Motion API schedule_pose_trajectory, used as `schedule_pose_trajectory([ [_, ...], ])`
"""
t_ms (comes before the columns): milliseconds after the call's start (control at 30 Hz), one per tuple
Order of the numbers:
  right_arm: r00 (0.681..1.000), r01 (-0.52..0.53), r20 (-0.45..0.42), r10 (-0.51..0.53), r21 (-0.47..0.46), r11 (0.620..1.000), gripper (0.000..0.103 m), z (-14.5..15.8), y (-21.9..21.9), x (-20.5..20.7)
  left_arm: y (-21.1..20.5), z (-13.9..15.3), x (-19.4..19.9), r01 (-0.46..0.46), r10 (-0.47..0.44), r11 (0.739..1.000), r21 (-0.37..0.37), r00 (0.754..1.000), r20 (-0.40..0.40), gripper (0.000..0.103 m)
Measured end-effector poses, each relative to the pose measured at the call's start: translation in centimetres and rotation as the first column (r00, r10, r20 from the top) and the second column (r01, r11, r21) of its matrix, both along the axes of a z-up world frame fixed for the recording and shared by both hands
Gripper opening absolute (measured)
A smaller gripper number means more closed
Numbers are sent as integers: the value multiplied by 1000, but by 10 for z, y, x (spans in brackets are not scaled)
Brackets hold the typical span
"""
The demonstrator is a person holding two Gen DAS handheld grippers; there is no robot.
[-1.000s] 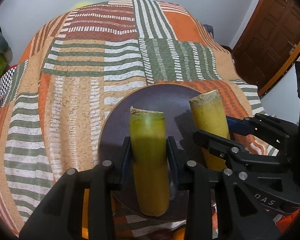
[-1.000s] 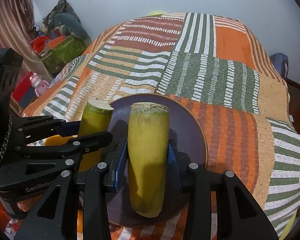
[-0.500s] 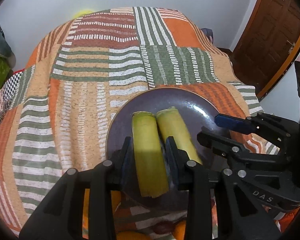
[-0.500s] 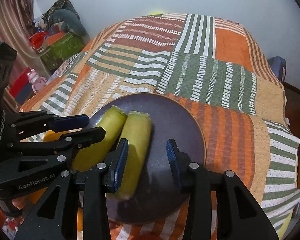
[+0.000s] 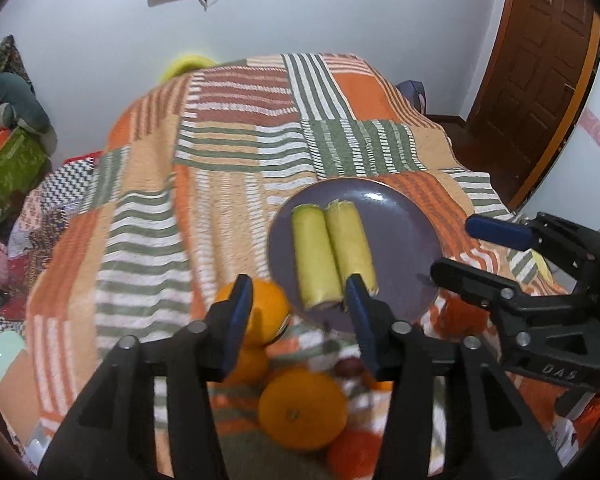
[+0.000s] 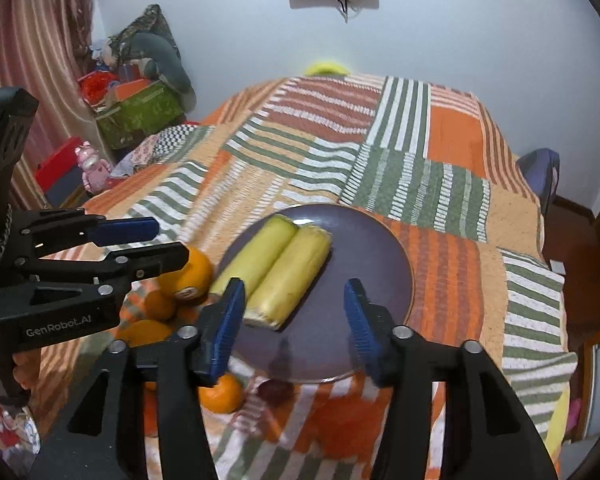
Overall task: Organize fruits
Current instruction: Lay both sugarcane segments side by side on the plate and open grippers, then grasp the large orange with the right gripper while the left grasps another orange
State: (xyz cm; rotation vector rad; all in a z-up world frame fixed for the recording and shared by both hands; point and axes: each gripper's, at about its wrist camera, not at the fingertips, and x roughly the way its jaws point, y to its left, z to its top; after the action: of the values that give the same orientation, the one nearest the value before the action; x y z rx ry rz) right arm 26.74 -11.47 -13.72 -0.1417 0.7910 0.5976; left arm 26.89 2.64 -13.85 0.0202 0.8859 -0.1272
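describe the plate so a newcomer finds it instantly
On the striped patchwork bedspread, look toward its near end. The plate is round, dark purple, carrying two yellow-green cut stalks lying side by side; the oranges beside it sit on the cloth.
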Motion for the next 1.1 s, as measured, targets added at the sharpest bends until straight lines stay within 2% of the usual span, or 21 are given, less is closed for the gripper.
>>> schedule_pose_trajectory([
  [100,1000,-19,14,19,4,1000,56,3,9,-17,11,4,-24,-11,10,1000,16,1000,15,58],
  [200,999,-39,22,39,0,999,63,2,21,-31,23,6,-44,-25,24,999,20,999,25,64],
  [300,998,-66,10,66,5,998,69,-4,33,-43,37,3,-61,-42,41,999,27,999,19,65],
  [633,984,-162,-84,156,-60,985,69,-44,87,-59,82,-29,-100,-133,132,991,-23,991,-37,69],
  [867,976,-174,-153,154,-130,976,69,-76,107,-49,100,-56,-110,-159,155,987,-34,983,-95,69],
  [1100,973,-182,-171,158,-136,974,68,-80,110,-48,104,-71,-107,-167,158,985,-53,978,-134,69],
])
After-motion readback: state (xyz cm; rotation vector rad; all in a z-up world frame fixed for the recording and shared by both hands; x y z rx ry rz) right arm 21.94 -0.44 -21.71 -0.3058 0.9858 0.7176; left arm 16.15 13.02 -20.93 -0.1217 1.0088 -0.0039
